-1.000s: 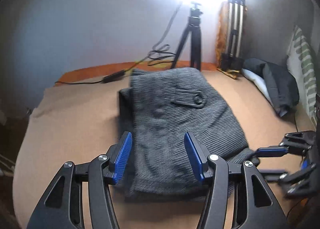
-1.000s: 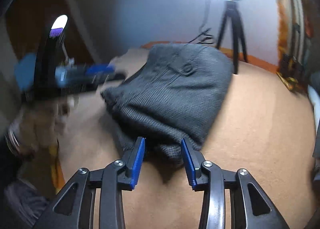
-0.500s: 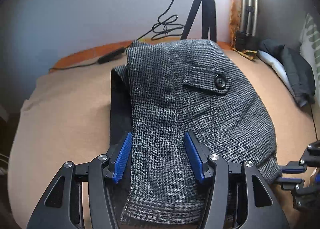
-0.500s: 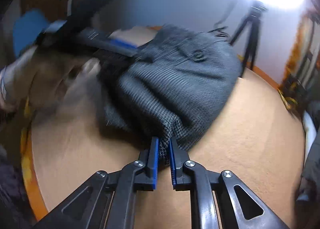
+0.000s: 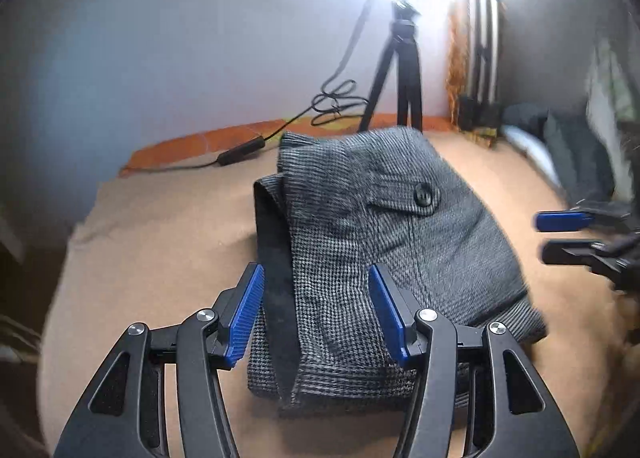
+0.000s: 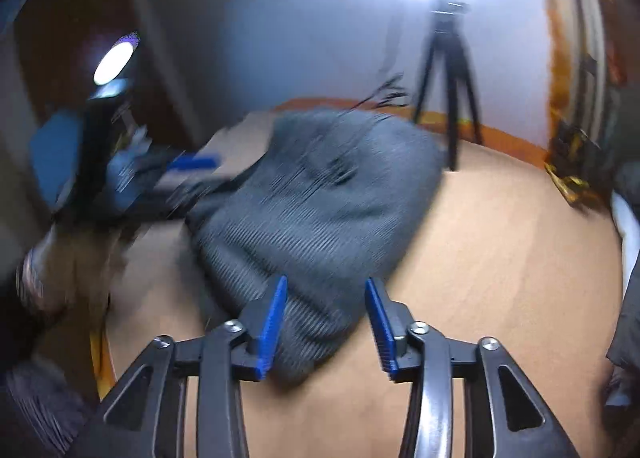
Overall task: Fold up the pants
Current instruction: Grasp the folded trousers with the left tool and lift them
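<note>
Grey houndstooth woven pants (image 5: 384,258) lie folded in a compact bundle on tan cloth-covered table (image 5: 160,242); left gripper (image 5: 316,310) spread wide above near hem, holding nothing; right gripper (image 6: 326,322) spread too, blurred, over bundle's corner

Motion blur smears the pants (image 6: 320,198) and left gripper (image 6: 188,166) in the right wrist view.
</note>
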Available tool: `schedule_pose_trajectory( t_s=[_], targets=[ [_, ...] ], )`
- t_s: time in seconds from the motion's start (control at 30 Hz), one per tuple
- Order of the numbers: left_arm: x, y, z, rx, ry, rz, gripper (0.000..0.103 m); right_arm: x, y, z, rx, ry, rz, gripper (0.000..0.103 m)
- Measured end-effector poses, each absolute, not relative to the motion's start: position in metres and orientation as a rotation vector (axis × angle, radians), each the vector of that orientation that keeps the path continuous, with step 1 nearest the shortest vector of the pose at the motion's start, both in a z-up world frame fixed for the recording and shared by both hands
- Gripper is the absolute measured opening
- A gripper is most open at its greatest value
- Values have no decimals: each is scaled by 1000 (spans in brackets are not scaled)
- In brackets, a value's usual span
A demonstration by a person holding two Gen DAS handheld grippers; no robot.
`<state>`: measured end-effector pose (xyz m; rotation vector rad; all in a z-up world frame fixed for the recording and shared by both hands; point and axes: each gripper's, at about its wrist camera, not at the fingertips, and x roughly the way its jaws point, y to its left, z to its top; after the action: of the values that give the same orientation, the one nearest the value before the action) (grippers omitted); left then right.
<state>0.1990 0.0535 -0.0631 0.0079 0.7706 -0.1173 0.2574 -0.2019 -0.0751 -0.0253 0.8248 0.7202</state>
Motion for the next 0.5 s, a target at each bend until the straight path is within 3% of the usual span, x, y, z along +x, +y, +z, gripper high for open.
schedule_pose_trajectory(
  t_s=[0.03,0.2,0.5],
  targets=[
    [203,59,-63,-32,779,-119,57,273,-204,-76,34,844,703,67],
    [220,89,-76,-202,865,-180,67,324,-206,-91,214,941,703,68],
    [263,94,-97,-284,976,-251,68,368,-193,-119,289,1006,694,73]
  ],
)
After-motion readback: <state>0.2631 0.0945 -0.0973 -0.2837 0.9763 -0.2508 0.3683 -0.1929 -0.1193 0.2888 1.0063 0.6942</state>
